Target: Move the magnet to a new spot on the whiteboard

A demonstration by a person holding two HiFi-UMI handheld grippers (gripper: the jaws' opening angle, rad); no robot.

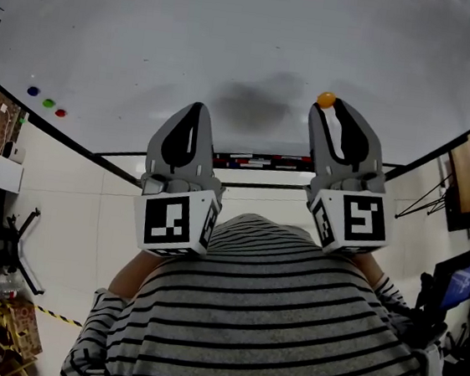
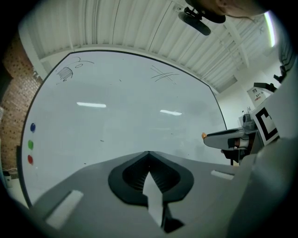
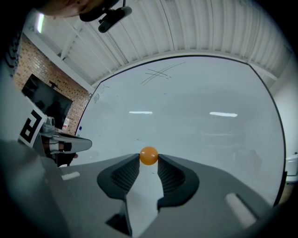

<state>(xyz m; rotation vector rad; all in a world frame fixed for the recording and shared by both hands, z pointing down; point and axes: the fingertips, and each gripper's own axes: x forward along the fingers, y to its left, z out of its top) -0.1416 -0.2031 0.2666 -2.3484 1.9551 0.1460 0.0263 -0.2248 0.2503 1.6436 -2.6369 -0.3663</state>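
Note:
A small orange ball magnet point(image 1: 326, 99) point(image 3: 148, 155) is pinched between the two tips of my right gripper point(image 1: 325, 106) point(image 3: 148, 158), which is shut on it in front of the whiteboard point(image 1: 235, 40) point(image 3: 200, 107). Whether the magnet touches the board I cannot tell. My left gripper point(image 1: 195, 108) point(image 2: 149, 153) is held beside it, to the left, with its jaws shut and nothing in them. In the left gripper view the right gripper point(image 2: 223, 138) shows side-on with the magnet point(image 2: 203, 135) at its tip.
Blue point(image 1: 33, 91), green point(image 1: 48, 103) and red point(image 1: 60, 112) magnets sit at the board's left edge. A marker tray point(image 1: 255, 160) runs along the board's lower rim. Faint scribbles point(image 2: 67, 73) mark the board's top. The person's striped shirt point(image 1: 269, 330) fills the foreground.

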